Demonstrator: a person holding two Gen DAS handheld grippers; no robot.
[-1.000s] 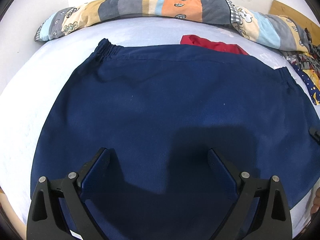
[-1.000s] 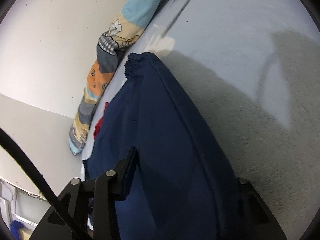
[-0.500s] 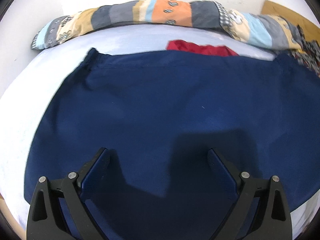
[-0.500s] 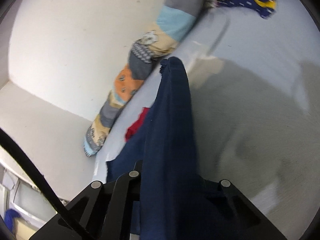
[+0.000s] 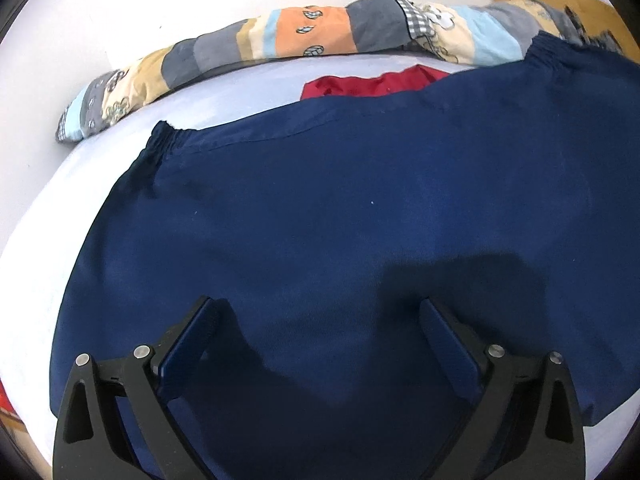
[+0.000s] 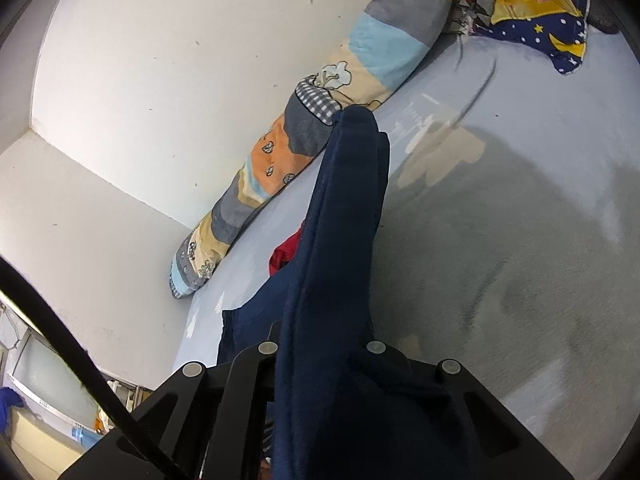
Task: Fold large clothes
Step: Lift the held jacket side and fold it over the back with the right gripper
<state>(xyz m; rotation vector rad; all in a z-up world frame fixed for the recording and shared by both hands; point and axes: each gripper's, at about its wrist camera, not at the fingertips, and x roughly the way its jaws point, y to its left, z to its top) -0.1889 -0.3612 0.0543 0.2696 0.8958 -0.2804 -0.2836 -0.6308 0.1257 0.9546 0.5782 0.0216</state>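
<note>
At the far left a long patchwork bolster pillow (image 5: pixel 304 36) lies along the white wall, and in front of it the large navy blue cloth garment (image 5: pixel 340 208) lies spread on the pale blue bedsheet (image 5: pixel 248 88), half covering a red cloth (image 5: pixel 372 82). The left gripper (image 5: pixel 316 320) hovers released above the garment's near part, its black fingers (image 5: pixel 188 336) wide apart. To the right, the right gripper (image 6: pixel 320 344) is clenched on the garment's right edge, lifting it into a ridge off the sheet.
</note>
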